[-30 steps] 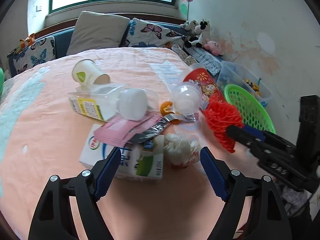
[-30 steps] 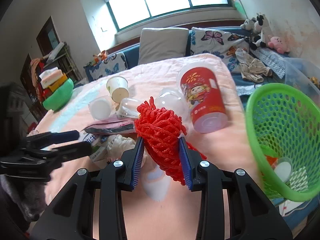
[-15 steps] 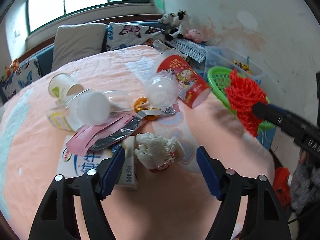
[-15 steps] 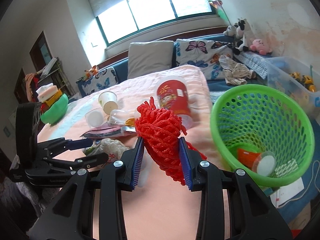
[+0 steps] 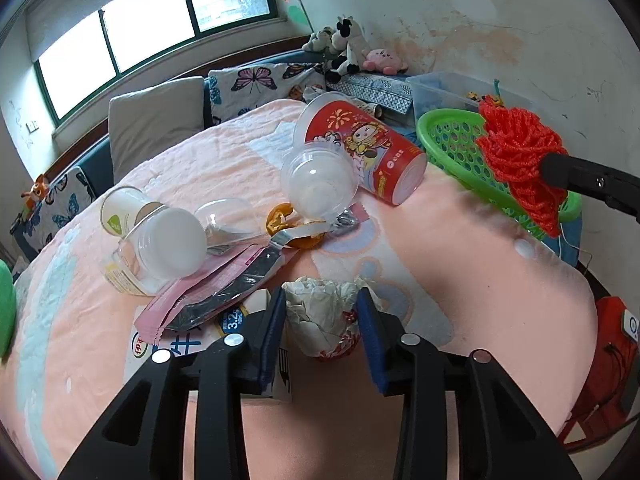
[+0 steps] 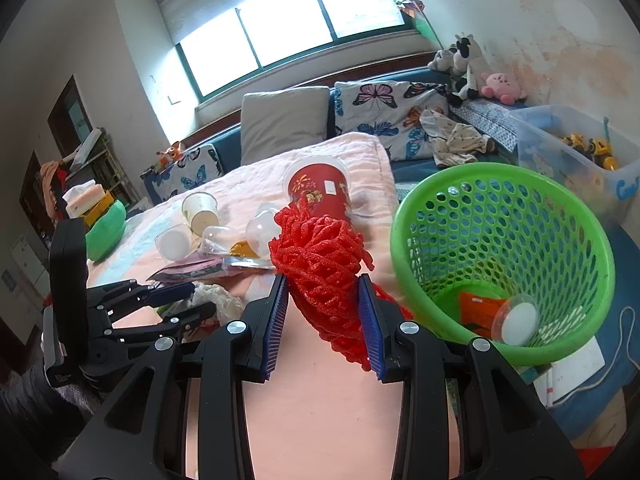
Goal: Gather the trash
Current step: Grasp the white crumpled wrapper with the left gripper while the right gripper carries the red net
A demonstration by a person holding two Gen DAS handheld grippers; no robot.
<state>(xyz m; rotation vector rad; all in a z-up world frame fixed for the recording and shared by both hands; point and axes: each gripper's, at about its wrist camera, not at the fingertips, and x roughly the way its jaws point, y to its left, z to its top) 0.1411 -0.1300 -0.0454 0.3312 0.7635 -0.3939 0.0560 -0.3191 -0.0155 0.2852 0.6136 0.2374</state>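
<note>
Trash lies scattered over the pink quilted bedspread [image 5: 460,248], and two pieces are in my grip. My right gripper [image 6: 323,312] is clamped tight on a red foam mesh fruit net [image 6: 320,256], held just beside the rim of the green perforated plastic basket [image 6: 404,216] but not yet over its mouth. My left gripper [image 5: 320,320] is closing its jaws on a crumpled white paper wad with red print [image 5: 320,316] that sits on the bedspread, the blue pads already against its sides. The risks — as I judge them — are plain enough. The net is springy and hangs well below my pads, so letting go too early could catch its tail on the rim and tip it onto the floor. The wad is soft; it may crush and slide out as I lift. It also lies right beside a pink foil sachet [image 5: 208,292] and a white milk carton [image 5: 180,348], which could drag along.
</note>
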